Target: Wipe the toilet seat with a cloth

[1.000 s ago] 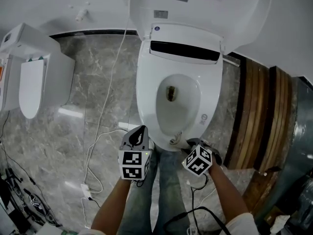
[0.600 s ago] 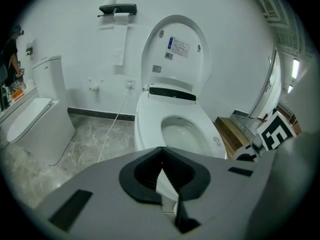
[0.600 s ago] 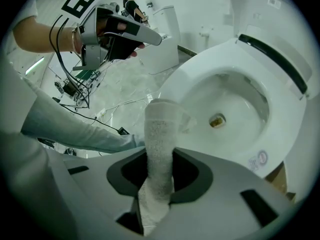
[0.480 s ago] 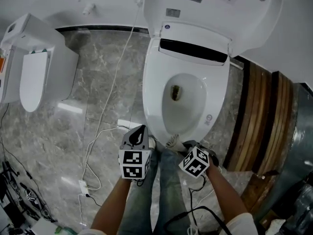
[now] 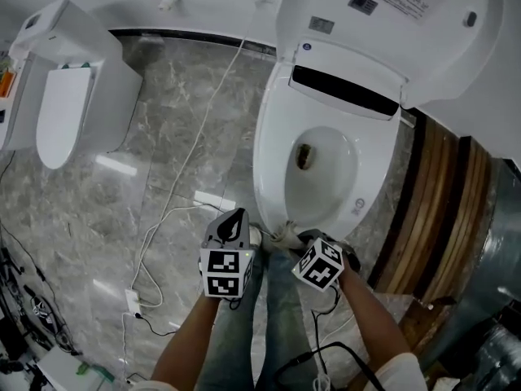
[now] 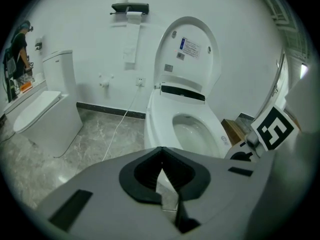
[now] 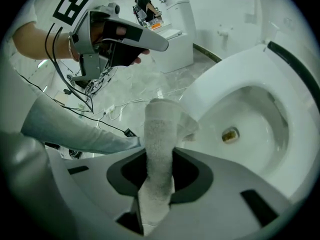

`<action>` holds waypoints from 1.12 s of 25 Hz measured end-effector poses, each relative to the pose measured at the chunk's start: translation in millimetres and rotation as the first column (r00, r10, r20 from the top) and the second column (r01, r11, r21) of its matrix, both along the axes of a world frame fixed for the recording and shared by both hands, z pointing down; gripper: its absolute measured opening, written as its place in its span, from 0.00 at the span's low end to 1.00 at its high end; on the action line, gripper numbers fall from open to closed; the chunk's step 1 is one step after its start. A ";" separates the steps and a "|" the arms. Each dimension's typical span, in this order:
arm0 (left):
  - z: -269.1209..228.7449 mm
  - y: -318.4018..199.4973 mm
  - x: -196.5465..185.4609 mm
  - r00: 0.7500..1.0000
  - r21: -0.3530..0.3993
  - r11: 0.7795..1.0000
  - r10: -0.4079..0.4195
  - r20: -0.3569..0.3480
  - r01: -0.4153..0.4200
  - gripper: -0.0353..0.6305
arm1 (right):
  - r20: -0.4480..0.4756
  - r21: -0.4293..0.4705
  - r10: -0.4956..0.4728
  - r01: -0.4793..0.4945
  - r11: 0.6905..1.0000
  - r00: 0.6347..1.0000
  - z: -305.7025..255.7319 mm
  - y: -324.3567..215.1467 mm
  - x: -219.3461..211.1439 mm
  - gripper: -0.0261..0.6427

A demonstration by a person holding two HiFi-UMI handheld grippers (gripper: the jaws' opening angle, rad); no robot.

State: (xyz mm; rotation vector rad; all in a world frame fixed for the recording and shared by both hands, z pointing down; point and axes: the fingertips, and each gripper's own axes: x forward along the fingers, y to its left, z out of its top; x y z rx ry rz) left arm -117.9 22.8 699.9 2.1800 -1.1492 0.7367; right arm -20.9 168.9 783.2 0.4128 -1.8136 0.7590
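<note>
- Cloth [image 7: 159,149] clamped between the jaws of the right gripper [image 7: 157,186], poised at the front edge of the toilet seat [image 7: 220,84]. Step in hand judged to be the approach, with no wiping stroke yet begun.
- From the head view: right gripper [image 5: 299,239] angled steeply down at the near rim of the toilet seat [image 5: 273,165], pale cloth [image 5: 283,236] bunched just beside it. Contact with the rim not certain.
- Idle left gripper [image 6: 162,176], jaws together on nothing, held to the left of the bowl [image 7: 250,124] above the marble floor [image 5: 163,137].
- Cloth folded into a narrow strip, long axis running straight out of the jaws along the gripper's own line, free end flopped over toward the seat's front.
- Next move, as judged: press the free end flat onto the rim, then sweep sideways round the ring, staying out of the open bowl and short of the raised lid [image 5: 407,23].
</note>
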 end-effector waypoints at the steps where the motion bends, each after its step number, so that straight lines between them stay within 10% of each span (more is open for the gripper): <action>1: 1.4 -1.1 -2.9 1.000 0.000 1.000 -0.006 0.002 0.006 0.07 | 0.000 0.003 -0.012 0.012 1.000 1.000 0.4 -4.5 -3.8 0.20; 28: 10.3 -53.8 -23.7 0.994 -0.003 0.994 -0.111 0.006 0.111 0.07 | 0.038 0.095 -0.126 0.122 0.988 0.991 -5.0 -133.5 -31.4 0.20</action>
